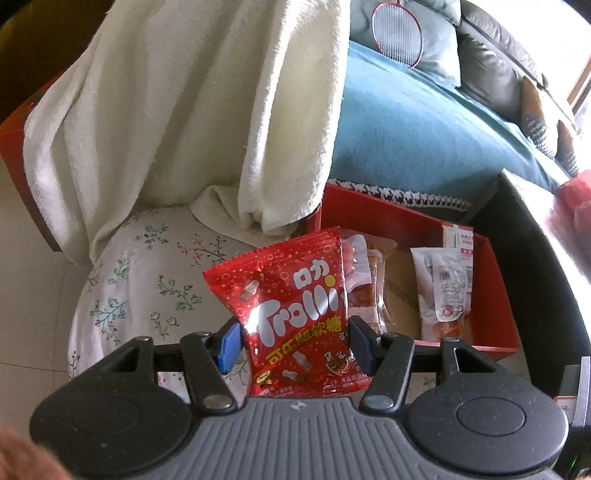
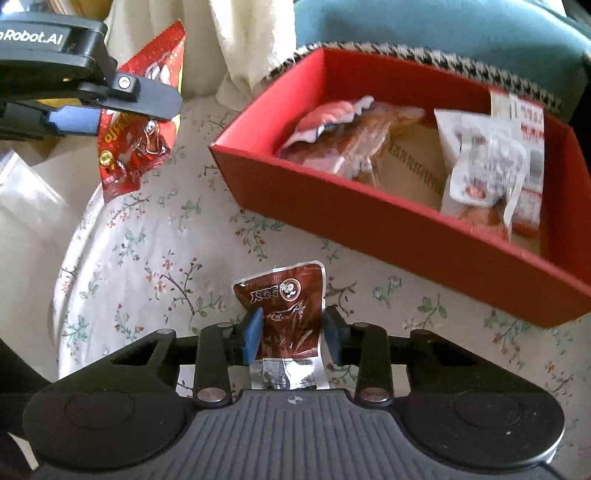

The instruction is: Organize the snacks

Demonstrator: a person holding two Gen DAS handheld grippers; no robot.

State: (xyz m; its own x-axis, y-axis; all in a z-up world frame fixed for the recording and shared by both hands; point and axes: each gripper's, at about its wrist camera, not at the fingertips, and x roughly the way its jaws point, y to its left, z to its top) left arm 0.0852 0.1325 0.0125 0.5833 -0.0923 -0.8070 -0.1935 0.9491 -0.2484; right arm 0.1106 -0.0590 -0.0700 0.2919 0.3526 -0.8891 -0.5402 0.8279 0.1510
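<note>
My left gripper (image 1: pixel 293 341) is shut on a red Trolli candy bag (image 1: pixel 291 295) and holds it above the flowered table, left of the red box (image 1: pixel 495 280). The same bag (image 2: pixel 136 110) hangs from the left gripper's fingers (image 2: pixel 147 94) in the right wrist view. My right gripper (image 2: pixel 291 334) is shut on a brown snack packet (image 2: pixel 286 314) just over the tablecloth, in front of the red box (image 2: pixel 369 221). The box holds several wrapped snacks (image 2: pixel 480 166).
A flowered cloth (image 2: pixel 166 258) covers the round table. A cream towel (image 1: pixel 184 110) hangs behind it. A teal sofa (image 1: pixel 424 129) with a badminton racket (image 1: pixel 397 33) lies beyond the box. A clear plastic bag (image 2: pixel 26 192) sits at the left.
</note>
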